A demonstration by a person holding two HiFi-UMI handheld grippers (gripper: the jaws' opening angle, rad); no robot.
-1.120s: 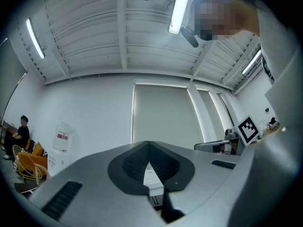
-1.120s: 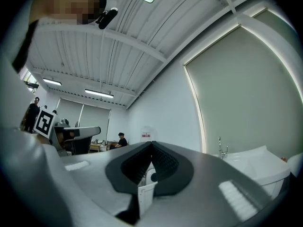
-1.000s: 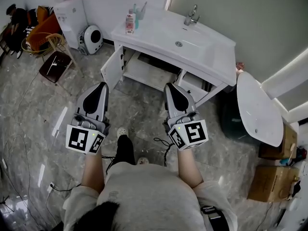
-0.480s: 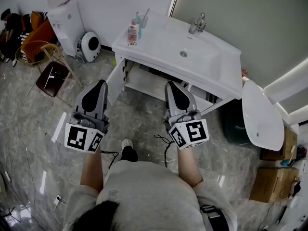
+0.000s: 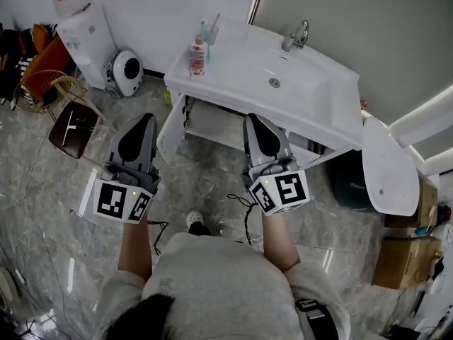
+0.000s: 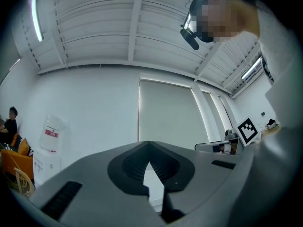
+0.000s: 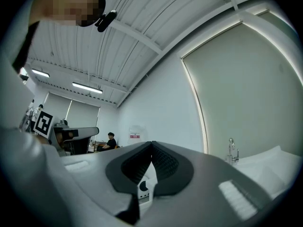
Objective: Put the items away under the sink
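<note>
A white sink vanity (image 5: 311, 105) stands ahead, its left cabinet door (image 5: 170, 129) swung open onto a white shelf. On the counter's left end stand a pink-labelled bottle (image 5: 197, 54) and a cup with a toothbrush (image 5: 207, 31). My left gripper (image 5: 145, 120) hovers over the floor just left of the open door, jaws shut and empty. My right gripper (image 5: 253, 122) hangs before the cabinet opening, also shut and empty. Both gripper views point upward at walls and ceiling: the left gripper (image 6: 148, 144) and the right gripper (image 7: 151, 144) show pads pressed tip to tip.
A water dispenser (image 5: 78, 23), a round white appliance (image 5: 127, 68), a dark stool (image 5: 71, 124) and a wicker chair (image 5: 42, 83) stand at the left. At the right are a white oval lid (image 5: 386, 165), a dark bin (image 5: 350, 179) and cardboard boxes (image 5: 403, 261). Cables lie on the marble floor.
The person has stepped closer to the vanity, so the sink sits nearer and lower in view. Both grippers keep their pose and stay shut.
</note>
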